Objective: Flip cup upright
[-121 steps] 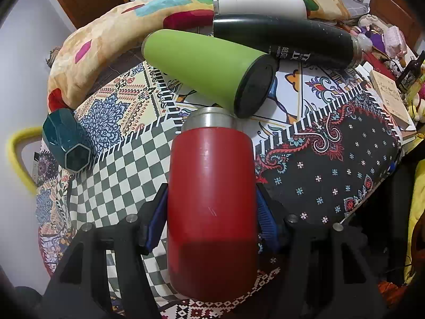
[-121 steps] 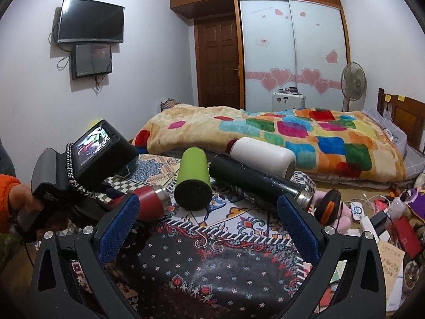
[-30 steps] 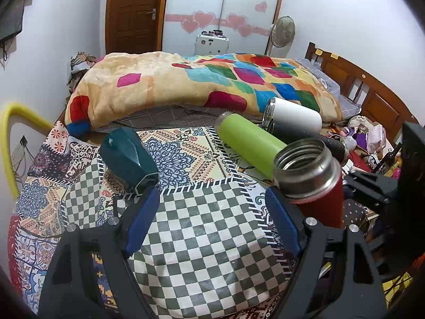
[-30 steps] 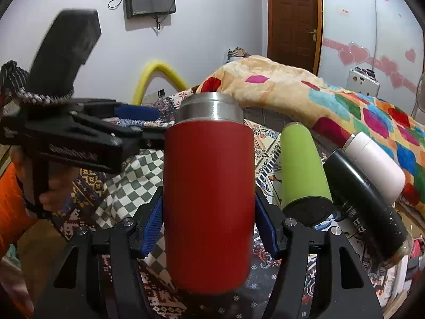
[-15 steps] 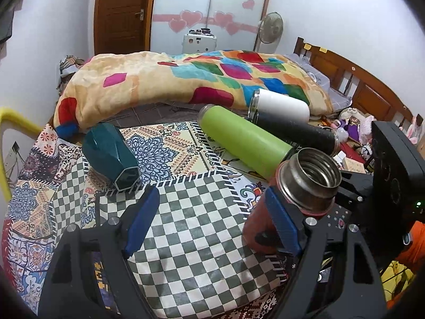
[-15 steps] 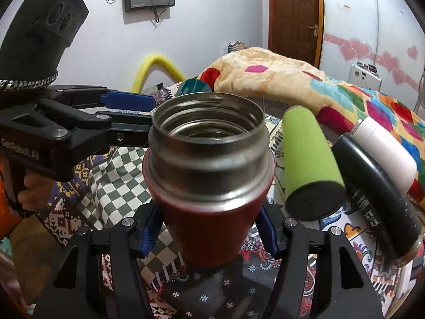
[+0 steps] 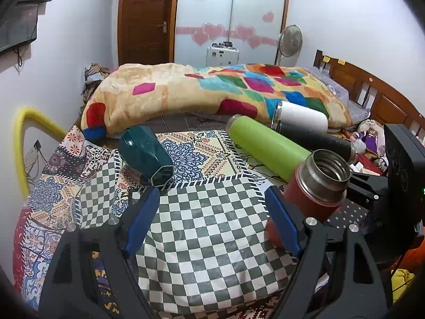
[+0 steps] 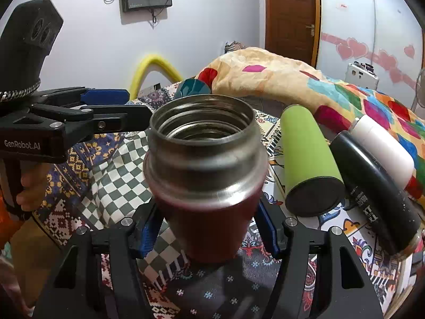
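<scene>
Now standing mouth-up at frame centre, red cup (image 8: 209,175) being clamped by right gripper (image 8: 209,232); base seemingly settling on the cloth (image 7: 207,228). Left gripper (image 7: 212,212) hanging spread and empty, having let go.

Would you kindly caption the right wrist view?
Right gripper clamps the red cup, mouth up, beside lying green bottle.
</scene>
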Demonstrator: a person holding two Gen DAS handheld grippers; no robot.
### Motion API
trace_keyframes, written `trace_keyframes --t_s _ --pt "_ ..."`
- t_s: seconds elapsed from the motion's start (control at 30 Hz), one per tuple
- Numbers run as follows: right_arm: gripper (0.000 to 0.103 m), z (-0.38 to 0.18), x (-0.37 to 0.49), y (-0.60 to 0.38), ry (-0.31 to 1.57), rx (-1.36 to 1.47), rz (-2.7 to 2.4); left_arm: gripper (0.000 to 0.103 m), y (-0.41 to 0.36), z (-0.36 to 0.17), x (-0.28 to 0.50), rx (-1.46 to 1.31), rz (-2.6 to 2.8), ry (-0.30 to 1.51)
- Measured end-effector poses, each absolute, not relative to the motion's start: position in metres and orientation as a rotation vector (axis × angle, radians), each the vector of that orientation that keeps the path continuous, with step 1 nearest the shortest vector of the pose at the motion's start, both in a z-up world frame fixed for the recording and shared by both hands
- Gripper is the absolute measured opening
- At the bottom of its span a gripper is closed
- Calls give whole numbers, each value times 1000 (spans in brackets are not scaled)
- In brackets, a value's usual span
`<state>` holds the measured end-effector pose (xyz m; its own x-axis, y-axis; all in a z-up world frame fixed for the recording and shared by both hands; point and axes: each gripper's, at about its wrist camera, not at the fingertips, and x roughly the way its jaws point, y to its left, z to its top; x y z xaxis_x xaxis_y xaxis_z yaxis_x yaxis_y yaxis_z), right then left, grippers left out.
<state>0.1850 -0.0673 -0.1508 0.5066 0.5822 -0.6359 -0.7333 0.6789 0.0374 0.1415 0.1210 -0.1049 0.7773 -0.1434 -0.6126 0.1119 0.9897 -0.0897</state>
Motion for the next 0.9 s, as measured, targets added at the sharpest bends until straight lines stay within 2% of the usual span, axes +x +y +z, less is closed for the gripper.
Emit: trace_keyframes --t_s 0.2,0.4,0.63,0.9 --pt "62 -130 171 -86 637 -201 792 82 115 -89 119 -42 -124 610" --pt "62 -86 135 -116 520 -143 737 82 98 -57 80 -42 -120 478" --pt "70 -33 76 -153 326 -39 650 82 71 -25 29 -33 -58 333" --pt "75 -15 37 -168 216 19 592 83 44 2 -28 -20 14 190"
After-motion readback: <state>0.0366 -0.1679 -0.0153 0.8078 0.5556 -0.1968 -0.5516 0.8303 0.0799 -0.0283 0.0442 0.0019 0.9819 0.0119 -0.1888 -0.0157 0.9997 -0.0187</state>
